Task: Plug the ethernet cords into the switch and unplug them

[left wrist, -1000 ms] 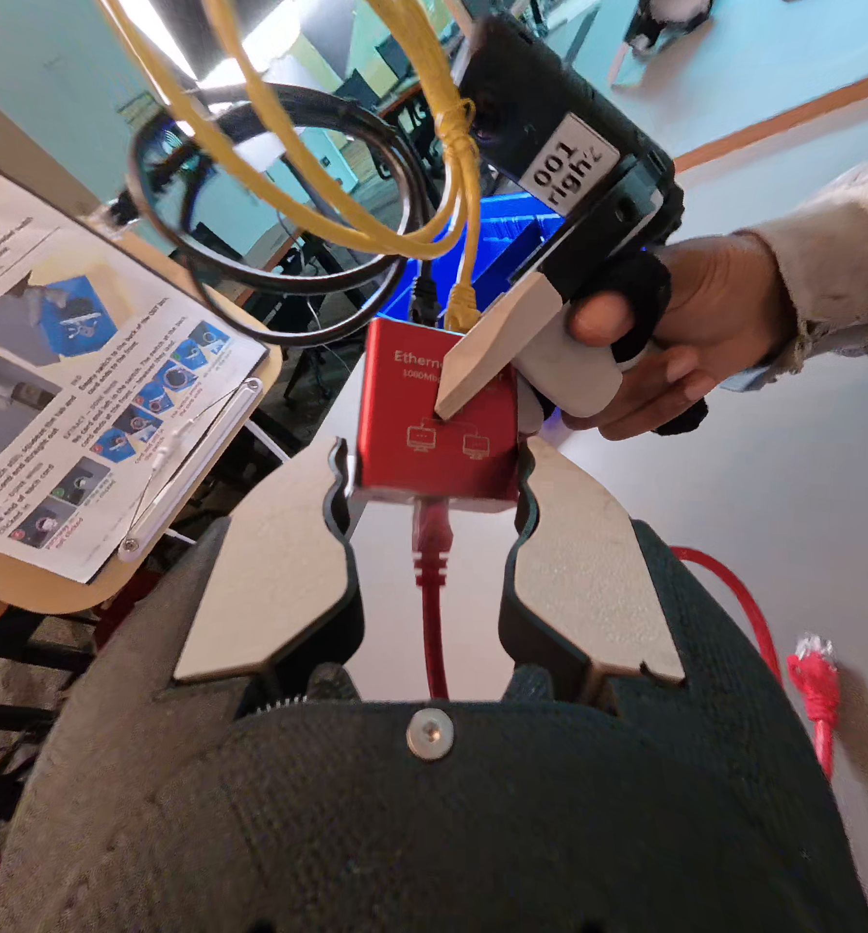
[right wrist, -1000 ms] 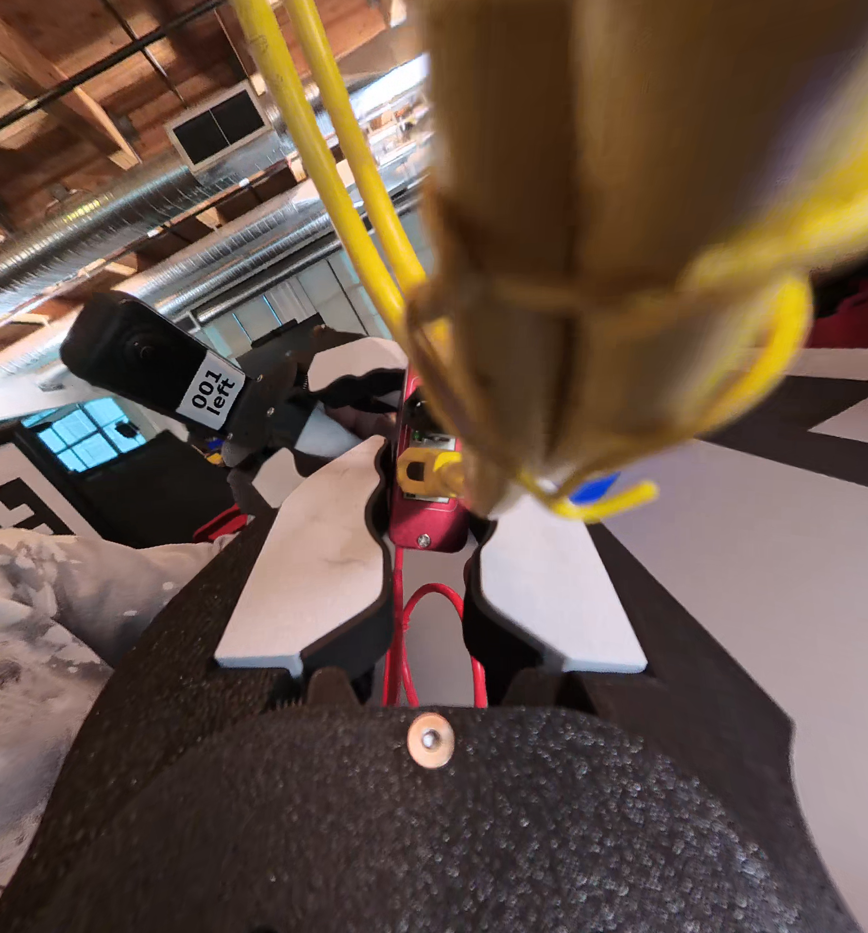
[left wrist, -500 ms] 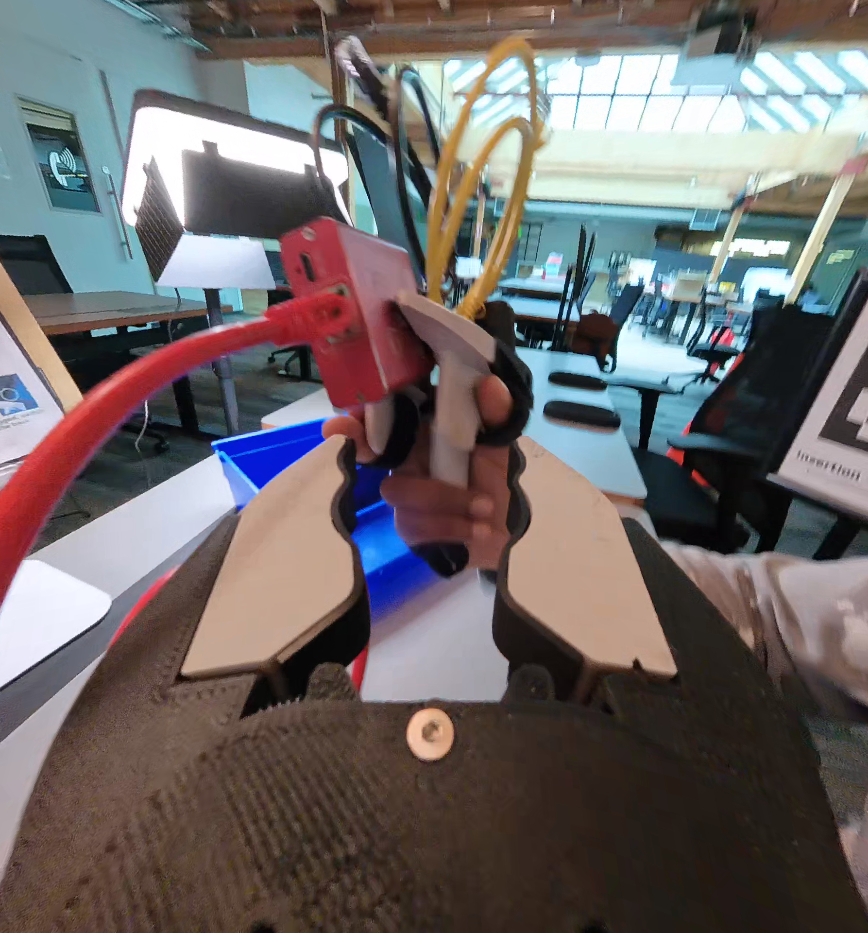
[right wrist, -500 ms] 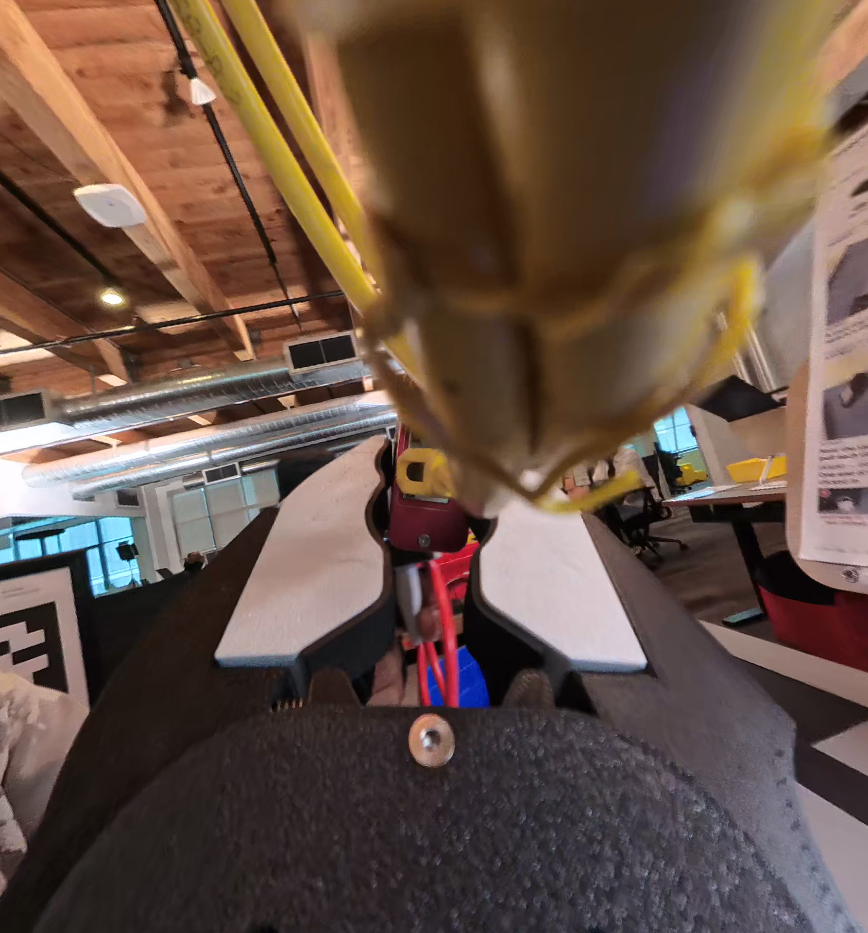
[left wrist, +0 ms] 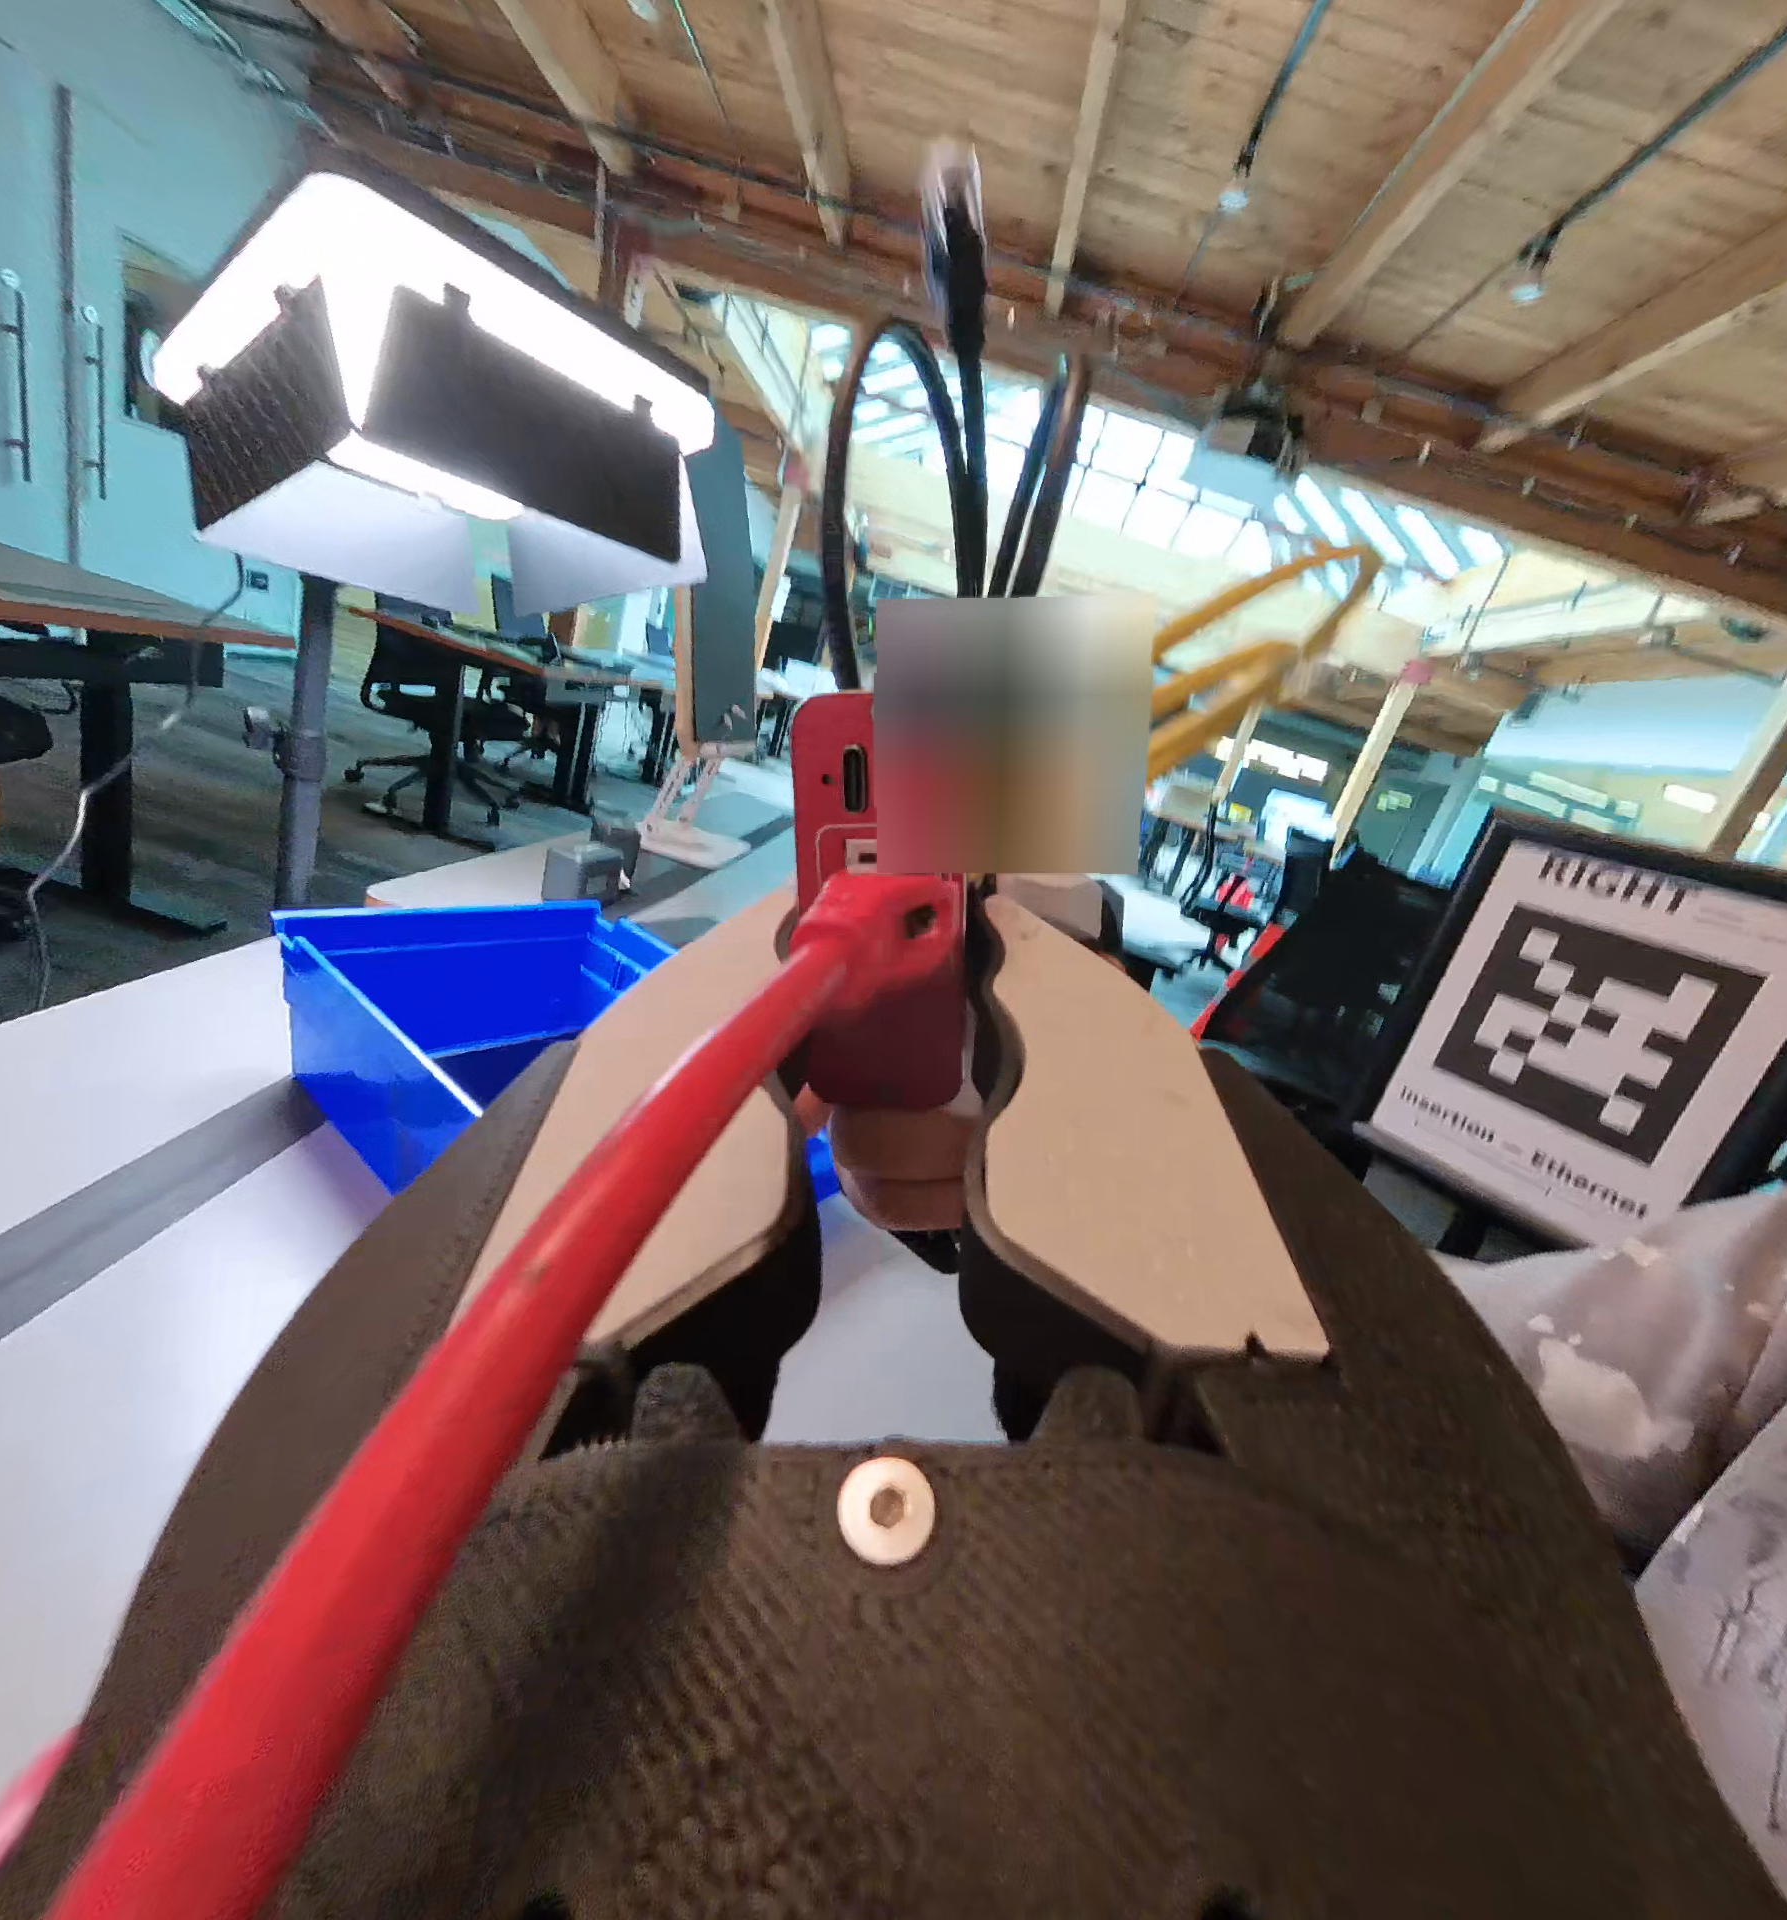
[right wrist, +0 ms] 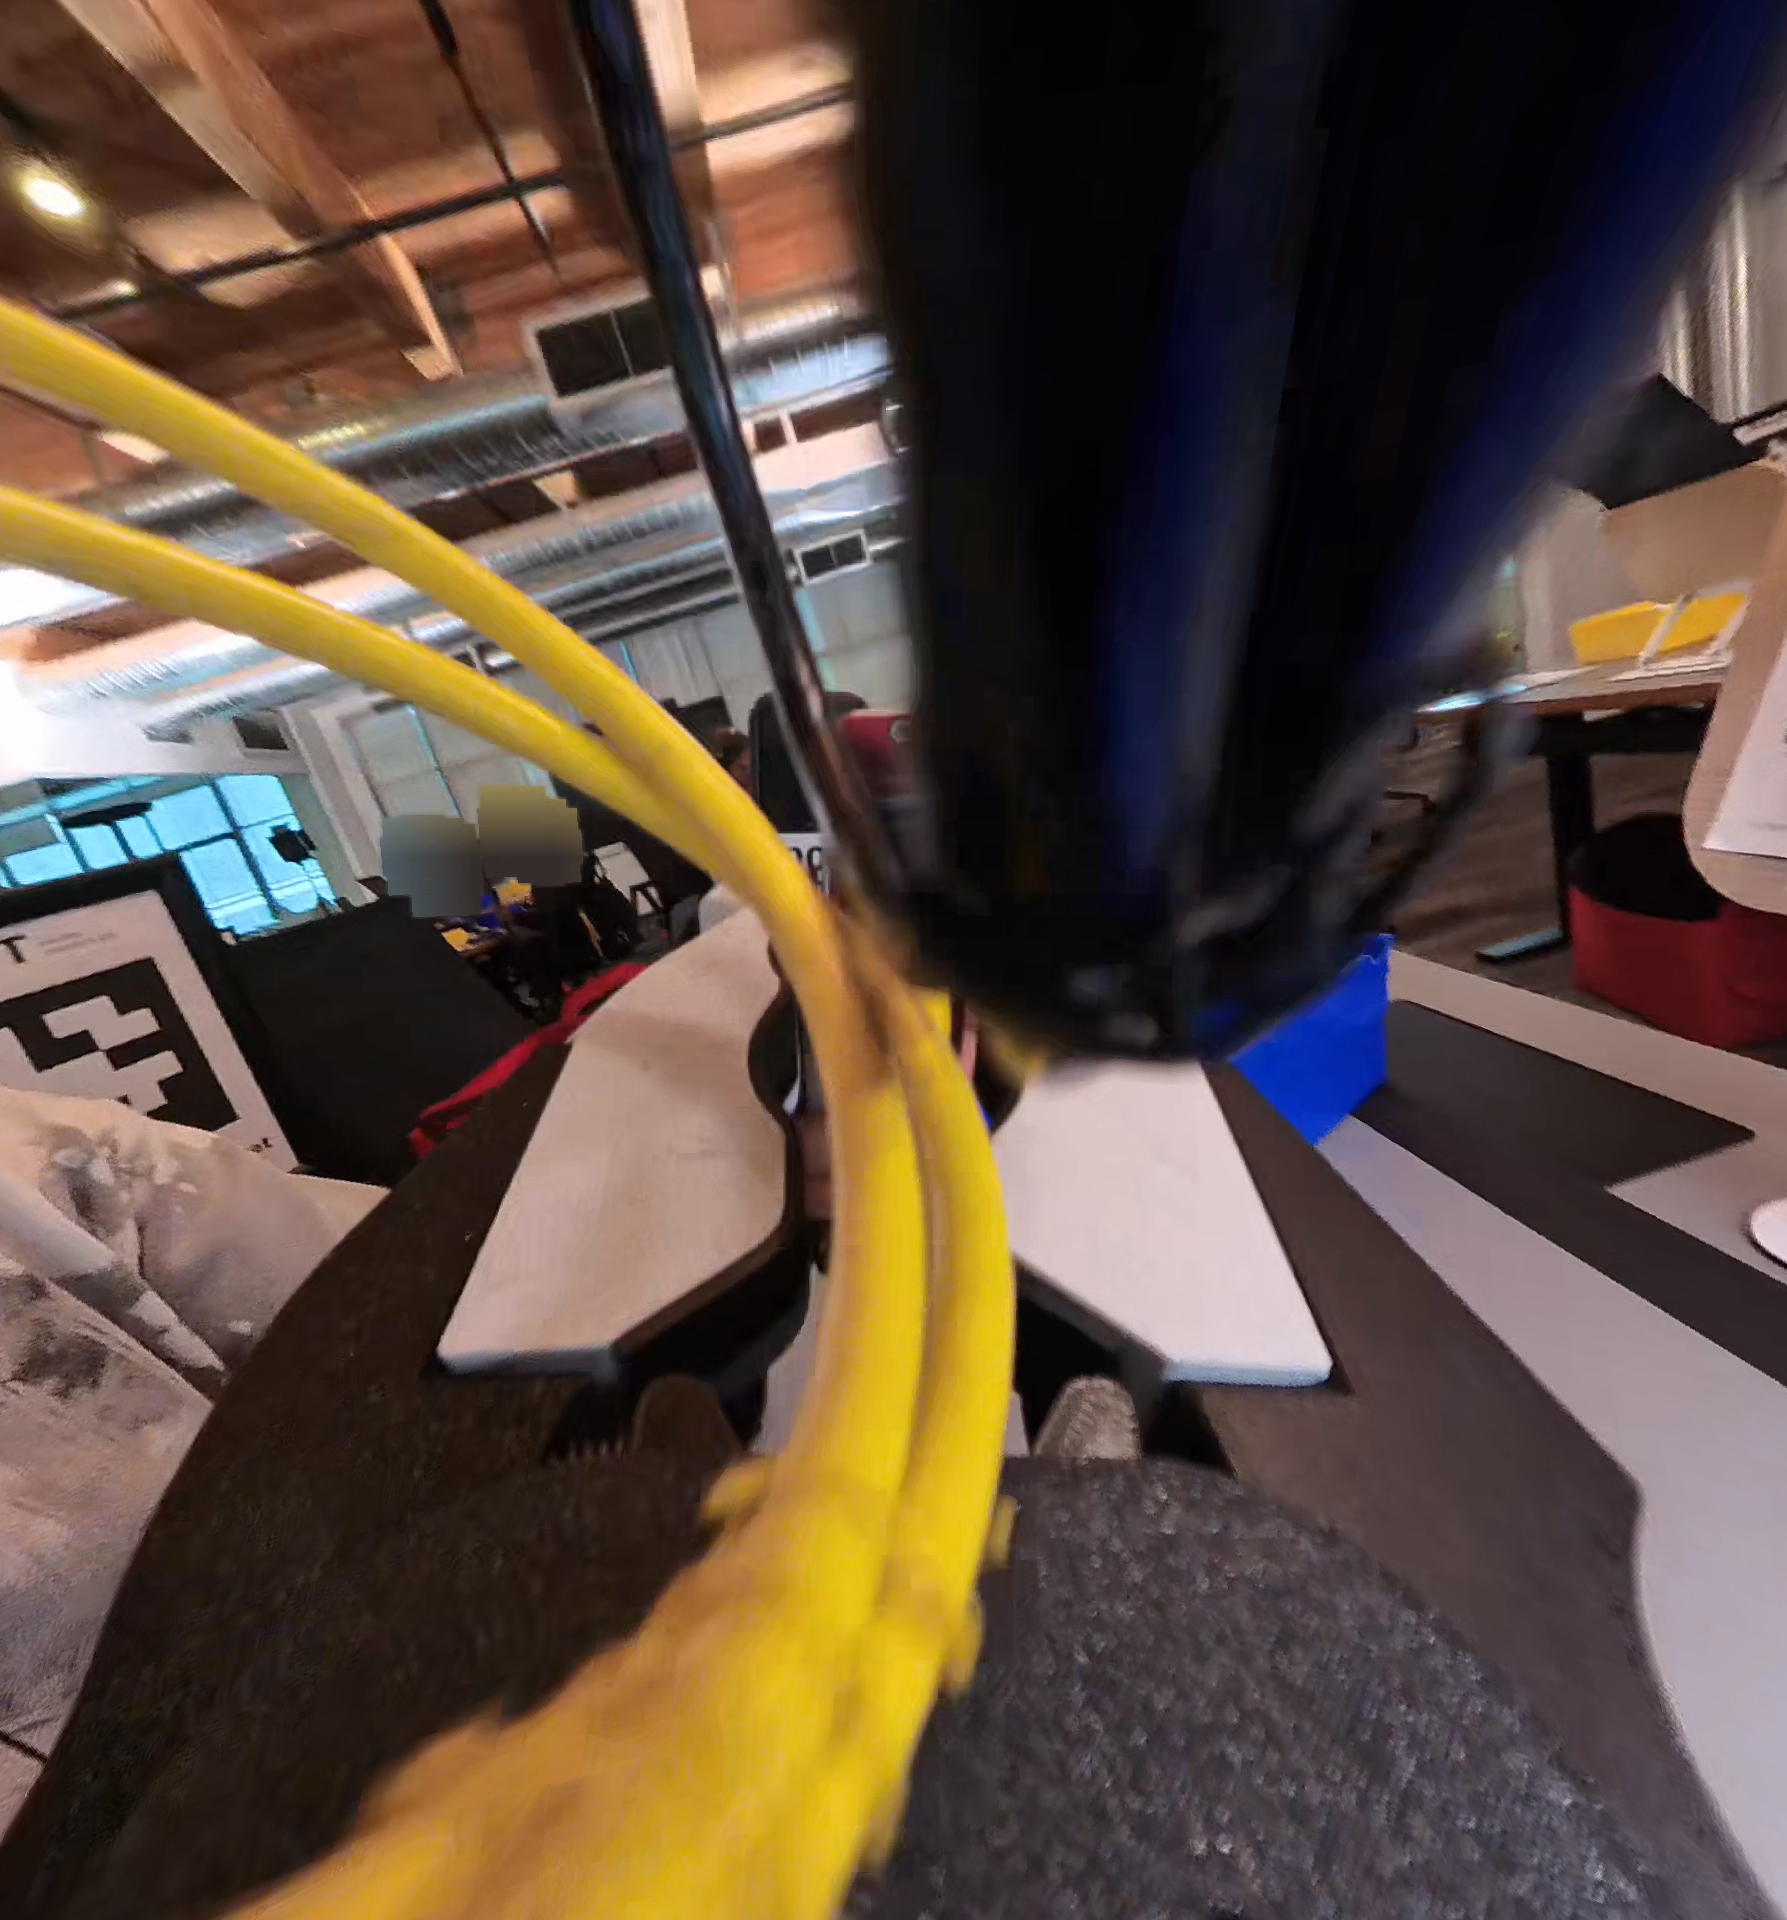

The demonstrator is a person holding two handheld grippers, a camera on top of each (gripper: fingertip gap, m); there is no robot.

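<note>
Left gripper (left wrist: 884,1023) pinches the red ethernet switch (left wrist: 873,1039) between its fingertips in the left wrist view, a red ethernet cord (left wrist: 577,1226) plugged into its near face and trailing toward 7 o'clock; black cords (left wrist: 956,447) rise at 12, a blue bin (left wrist: 421,997) sits at 9. Right gripper (right wrist: 894,1049), in the right wrist view, is narrowed, though what it grips cannot be told; yellow cords (right wrist: 868,1195) cross its fingers and a blurred black cord bundle (right wrist: 1128,520) fills 12 to 1 o'clock.

Ahead of my claws: one red metal switch (left wrist: 873,997), one red cord (left wrist: 598,1195), one blue plastic bin (left wrist: 421,997), two black-and-white marker boards (left wrist: 1606,1039).
</note>
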